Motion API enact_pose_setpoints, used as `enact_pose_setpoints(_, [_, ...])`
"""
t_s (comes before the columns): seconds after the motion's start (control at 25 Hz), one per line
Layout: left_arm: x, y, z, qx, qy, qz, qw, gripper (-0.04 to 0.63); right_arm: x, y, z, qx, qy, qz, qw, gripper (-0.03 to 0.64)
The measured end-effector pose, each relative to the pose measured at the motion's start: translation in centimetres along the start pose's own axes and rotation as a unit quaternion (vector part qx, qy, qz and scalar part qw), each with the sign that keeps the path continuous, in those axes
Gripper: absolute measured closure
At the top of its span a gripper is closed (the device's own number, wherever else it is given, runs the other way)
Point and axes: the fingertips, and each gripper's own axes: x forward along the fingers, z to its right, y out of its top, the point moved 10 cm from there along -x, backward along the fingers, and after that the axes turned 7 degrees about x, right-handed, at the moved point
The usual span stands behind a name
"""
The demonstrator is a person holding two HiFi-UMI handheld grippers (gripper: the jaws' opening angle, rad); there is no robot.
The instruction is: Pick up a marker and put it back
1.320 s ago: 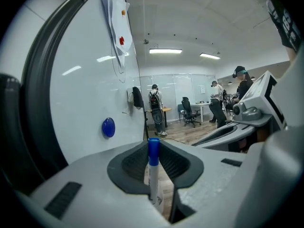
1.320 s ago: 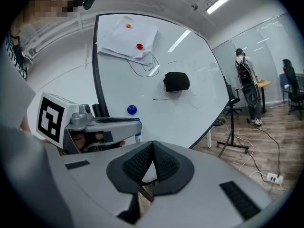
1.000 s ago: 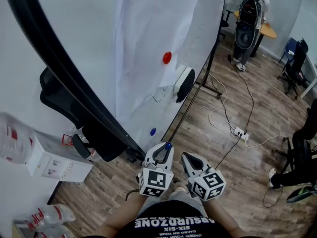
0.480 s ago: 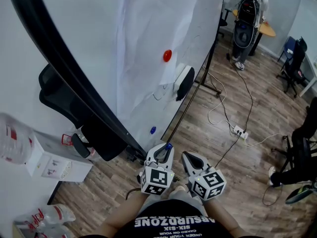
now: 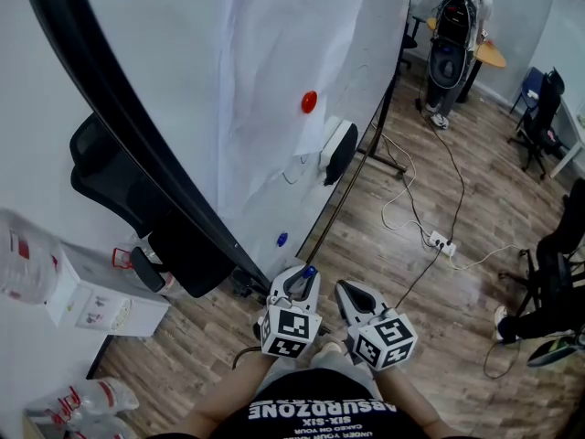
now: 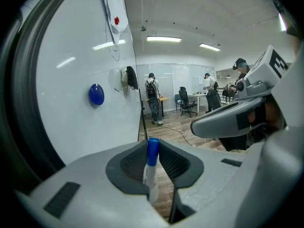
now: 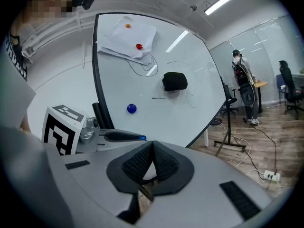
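My left gripper (image 5: 300, 283) is shut on a white marker (image 6: 151, 173) with a blue cap (image 6: 153, 151), held upright between the pads. The cap (image 5: 310, 270) pokes out past the fingertips, close to the lower edge of the whiteboard (image 5: 174, 90). Just to the right, my right gripper (image 5: 352, 296) is shut with nothing between its pads (image 7: 164, 163). In the right gripper view the left gripper (image 7: 121, 136) shows at left with the blue cap (image 7: 142, 137) at its tip.
On the whiteboard are a paper sheet (image 5: 274, 71), a red magnet (image 5: 309, 102), a blue magnet (image 5: 282, 240) and a black eraser (image 5: 340, 152). A black office chair (image 5: 137, 208) stands at left. Cables and a power strip (image 5: 442, 243) lie on the wooden floor. A person with a backpack (image 5: 460, 26) stands far off.
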Motion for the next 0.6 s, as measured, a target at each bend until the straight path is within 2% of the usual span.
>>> enact_pose_setpoints(0.36, [0.19,0.08,0.11,0.001,-0.011,-0.018,0.9998,0.526,-0.34,-0.18,-0.17,0.002,-0.007,0.002,1.000,0.620])
enact_pose_setpoints(0.6, [-0.02,0.19,0.18,0.000,-0.013,-0.010,0.9999,0.515,-0.47,-0.28,-0.38,0.001,-0.009,0.002,1.000,0.620])
